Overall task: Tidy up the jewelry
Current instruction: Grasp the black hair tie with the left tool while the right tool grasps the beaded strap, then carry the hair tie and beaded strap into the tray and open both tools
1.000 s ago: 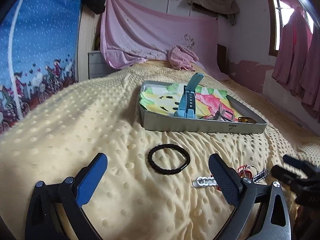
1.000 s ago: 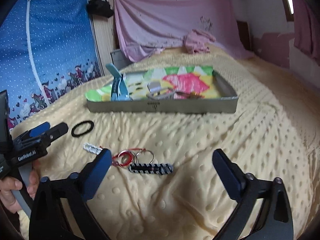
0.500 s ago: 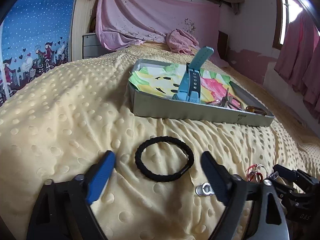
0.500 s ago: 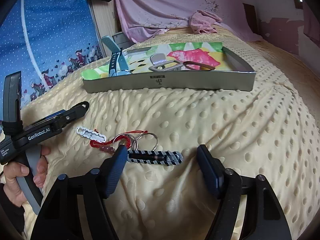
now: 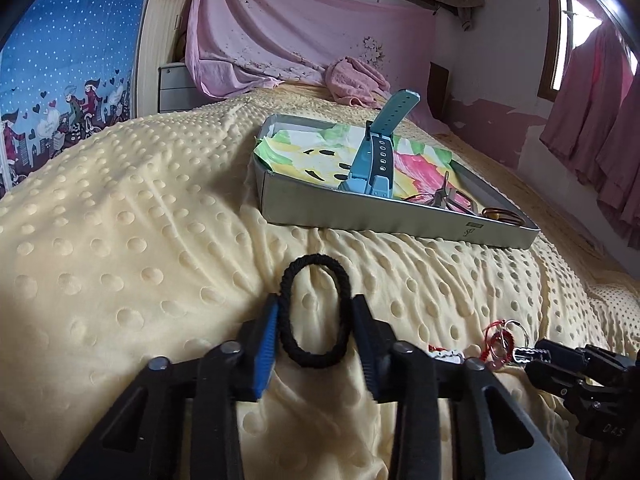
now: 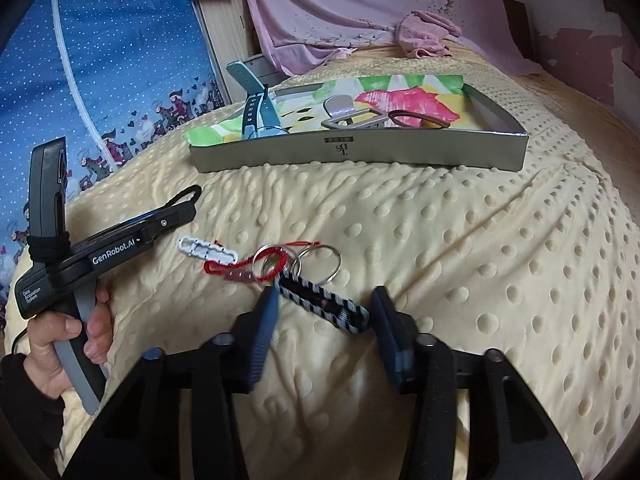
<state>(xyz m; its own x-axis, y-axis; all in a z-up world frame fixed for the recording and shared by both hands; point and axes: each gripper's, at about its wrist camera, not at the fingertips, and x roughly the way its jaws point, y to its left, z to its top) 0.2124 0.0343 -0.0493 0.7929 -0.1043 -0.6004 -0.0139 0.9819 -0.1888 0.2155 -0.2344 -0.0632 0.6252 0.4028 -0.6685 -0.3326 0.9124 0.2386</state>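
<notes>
A black hair tie point(image 5: 285, 296) lies on the yellow dotted blanket, squeezed into a tall oval between the closing jaws of my left gripper point(image 5: 314, 320). In the right wrist view a black-and-grey striped key strap point(image 6: 324, 300) lies slantwise between the closing jaws of my right gripper point(image 6: 325, 304). The fingertips stand at the strap's two ends and it keeps its shape. Key rings point(image 6: 320, 266), a red cord bracelet point(image 6: 236, 270) and a white clip point(image 6: 206, 250) lie just beyond. A silver tray point(image 5: 400, 220) farther back holds a teal watch point(image 5: 376, 156).
The tray point(image 6: 360, 152) also holds a metal clip point(image 6: 352, 114) and a brown ring point(image 6: 416, 118) on a colourful paper lining. A pink cloth point(image 5: 356, 80) lies at the bed's far end. A hand point(image 6: 60, 340) holds the left gripper point(image 6: 188, 200) at the left.
Both grippers sank toward the blanket and their jaws narrowed. The left jaws closed onto the hair tie and pinched it from round to oval; the right jaws drew in around the striped strap.
</notes>
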